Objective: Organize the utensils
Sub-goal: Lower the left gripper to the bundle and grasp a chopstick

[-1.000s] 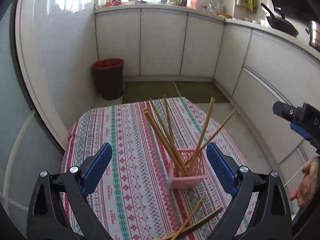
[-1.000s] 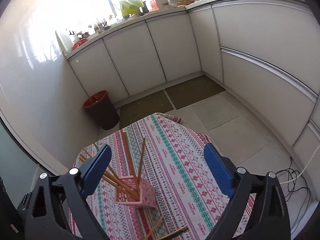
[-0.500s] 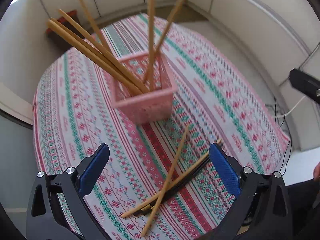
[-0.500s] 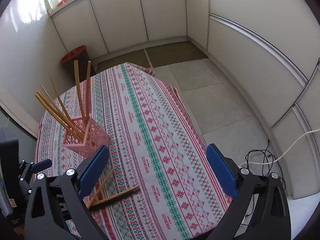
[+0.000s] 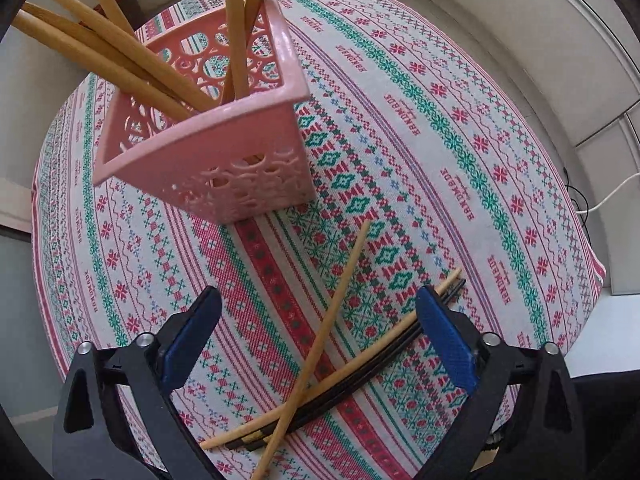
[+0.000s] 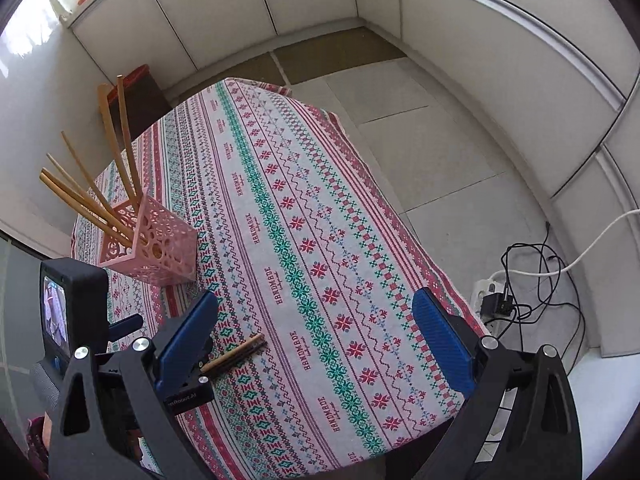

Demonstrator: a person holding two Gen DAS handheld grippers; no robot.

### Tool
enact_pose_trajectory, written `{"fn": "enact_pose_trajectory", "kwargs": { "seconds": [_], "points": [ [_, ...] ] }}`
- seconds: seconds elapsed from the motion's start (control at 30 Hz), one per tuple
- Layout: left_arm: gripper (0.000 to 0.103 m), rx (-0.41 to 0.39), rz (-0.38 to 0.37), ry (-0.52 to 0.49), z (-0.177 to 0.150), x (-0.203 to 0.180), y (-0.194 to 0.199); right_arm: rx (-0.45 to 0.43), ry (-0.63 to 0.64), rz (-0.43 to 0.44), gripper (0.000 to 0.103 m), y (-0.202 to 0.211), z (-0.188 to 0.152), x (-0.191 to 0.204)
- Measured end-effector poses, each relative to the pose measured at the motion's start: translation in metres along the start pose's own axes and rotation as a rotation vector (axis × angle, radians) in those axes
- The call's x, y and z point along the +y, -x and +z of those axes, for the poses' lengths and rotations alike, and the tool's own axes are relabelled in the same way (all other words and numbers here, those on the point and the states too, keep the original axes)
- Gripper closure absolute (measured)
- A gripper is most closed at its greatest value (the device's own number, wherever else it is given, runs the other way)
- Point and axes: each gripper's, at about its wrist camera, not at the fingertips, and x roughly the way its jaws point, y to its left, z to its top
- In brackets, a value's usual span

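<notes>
- While its jaws are narrowing slightly, left gripper is hovering wide open, loose chopsticks lying between them, ungripped.
- Right gripper is gaping wide, holding nothing.

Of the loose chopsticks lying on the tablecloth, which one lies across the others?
The light wooden chopstick that points toward the pink basket. It crosses over the bundle of one wooden and several dark chopsticks, which lie together side by side.

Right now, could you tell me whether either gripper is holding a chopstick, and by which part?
Nothing is held. The left gripper stands open over the loose chopsticks on the tablecloth, its jaws just closing slightly; the right gripper is open and empty.
</notes>
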Motion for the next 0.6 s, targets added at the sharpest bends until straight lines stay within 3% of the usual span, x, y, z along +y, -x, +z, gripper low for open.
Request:
{"fn": "enact_pose_trajectory", "kwargs": {
  "seconds": [0.1,0.27,0.3,0.33,0.37,0.53,0.6],
  "points": [
    [0.041,0.008,0.005,-0.016,0.003,-0.002,-0.005,0.032,-0.015,0.002,0.008,-0.009,0.000,-0.003],
    [0.063,0.014,0.049,-0.035,0.003,-0.005,-0.020,0.095,-0.064,0.026,0.008,-0.024,0.001,-0.010],
    [0.070,0.000,0.039,-0.040,0.003,-0.005,-0.020,0.108,-0.078,0.038,0.008,-0.026,0.001,-0.010],
    [0.087,-0.011,0.044,-0.048,0.003,-0.005,-0.019,0.119,-0.090,0.049,0.008,-0.028,0.000,-0.010],
    [0.093,-0.020,0.054,-0.060,0.003,-0.006,-0.017,0.126,-0.098,0.059,0.008,-0.029,-0.001,-0.009],
    [0.097,-0.094,0.037,-0.074,-0.003,0.000,0.008,0.141,-0.112,0.140,0.008,-0.032,-0.005,0.003],
    [0.097,-0.129,0.017,-0.073,-0.008,0.004,0.027,0.155,-0.124,0.210,0.008,-0.034,-0.008,0.009]
  ]
}}
